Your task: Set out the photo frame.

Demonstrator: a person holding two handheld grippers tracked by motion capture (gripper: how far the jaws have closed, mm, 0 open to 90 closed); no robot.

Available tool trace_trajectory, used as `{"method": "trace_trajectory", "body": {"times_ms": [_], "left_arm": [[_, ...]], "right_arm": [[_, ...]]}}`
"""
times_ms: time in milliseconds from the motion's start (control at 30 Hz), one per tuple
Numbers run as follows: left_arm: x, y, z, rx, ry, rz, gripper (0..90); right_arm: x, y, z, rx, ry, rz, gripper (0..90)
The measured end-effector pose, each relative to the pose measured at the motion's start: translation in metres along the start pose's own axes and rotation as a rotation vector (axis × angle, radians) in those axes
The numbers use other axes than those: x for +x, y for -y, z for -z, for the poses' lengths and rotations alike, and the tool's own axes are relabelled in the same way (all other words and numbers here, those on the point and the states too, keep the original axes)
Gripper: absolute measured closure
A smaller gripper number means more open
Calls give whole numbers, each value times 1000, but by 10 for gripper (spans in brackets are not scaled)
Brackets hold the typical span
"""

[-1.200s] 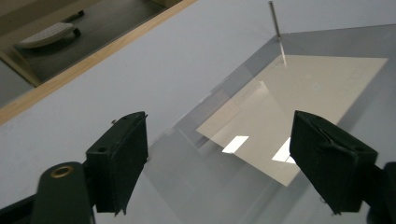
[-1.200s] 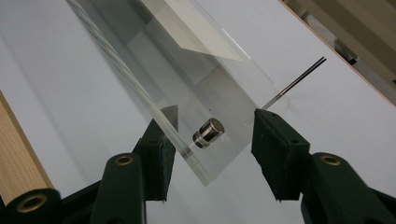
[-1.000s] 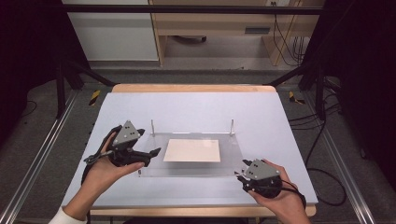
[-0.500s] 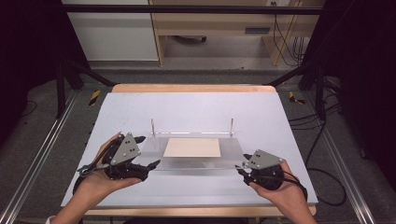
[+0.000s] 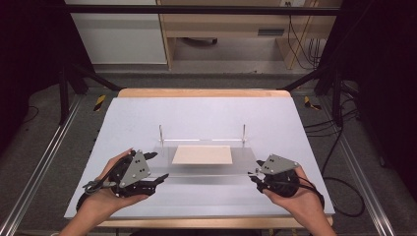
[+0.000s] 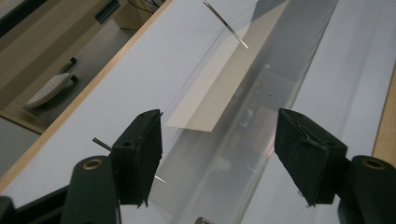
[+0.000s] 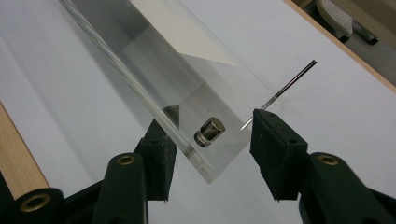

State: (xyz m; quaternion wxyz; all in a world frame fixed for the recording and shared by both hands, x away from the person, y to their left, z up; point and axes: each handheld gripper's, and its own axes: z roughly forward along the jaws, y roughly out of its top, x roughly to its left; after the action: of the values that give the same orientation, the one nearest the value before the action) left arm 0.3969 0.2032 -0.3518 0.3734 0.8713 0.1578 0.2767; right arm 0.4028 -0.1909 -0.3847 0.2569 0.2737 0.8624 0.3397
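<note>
Across the near half of the bench (image 5: 196,113), pale and matt with a wooden rim, a clear plate (image 5: 196,172) lying flat, a cream sheet (image 5: 202,155) resting on its middle and two thin metal pins (image 5: 161,133) standing upright at its far corners. At the plate's left end, the left hand-held gripper (image 5: 158,165), held in a hand (image 5: 105,194) coming in from below; jaws just been closing, now at a middling gap astride the plate's end (in the left gripper view (image 6: 219,144) one pad close against the far edge, the other apart from the near edge, so no grip). At the right end, the right hand-held gripper (image 5: 253,170), jaws moderately apart around the plate's corner; in the right gripper view (image 7: 210,140) one pad tucked behind the thick near edge, the other clear of the plate, just beside the foot of a pin. Under that corner, a small metal stud (image 7: 209,132), seen through the plastic. Around the bench, grey floor (image 5: 49,147) with aluminium rails (image 5: 34,172) along both sides, black cables (image 5: 344,196) trailing at the right, and yellow-and-black tools (image 5: 100,102) lying by the far corners. Behind, a white cabinet (image 5: 118,34) beside light wooden furniture (image 5: 221,24), dark curtains on either side.
</note>
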Motion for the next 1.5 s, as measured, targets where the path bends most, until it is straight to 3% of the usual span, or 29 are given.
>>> {"method": "trace_trajectory", "body": {"times_ms": [233, 567, 700, 933, 1033, 1200, 1333, 1500], "left_arm": [[-9, 3, -4, 12, 8, -39, 435], [-14, 14, -9, 65, 14, -85, 457], [-15, 15, -11, 78, -4, -107, 468], [-16, 15, -15, 82, -20, -122, 568], [-17, 15, -19, 111, -44, -139, 590], [-15, 15, -19, 113, -70, -132, 661], [-15, 14, -19, 117, -92, -151, 679], [-12, 10, -18, 115, -109, -146, 698]], "right_arm": [[0, 1, 0, 1, 0, -1, 510], [-3, -2, 1, -4, -8, -16, 512], [-4, -3, 1, 1, -11, -21, 511], [-5, -4, 1, 13, -15, -22, 509], [-6, -5, 1, 11, -17, -24, 509], [-7, -6, 1, 16, -19, -25, 510], [-7, -6, 1, 5, -19, -31, 511], [-9, -6, 2, -20, -12, -30, 518]]}}
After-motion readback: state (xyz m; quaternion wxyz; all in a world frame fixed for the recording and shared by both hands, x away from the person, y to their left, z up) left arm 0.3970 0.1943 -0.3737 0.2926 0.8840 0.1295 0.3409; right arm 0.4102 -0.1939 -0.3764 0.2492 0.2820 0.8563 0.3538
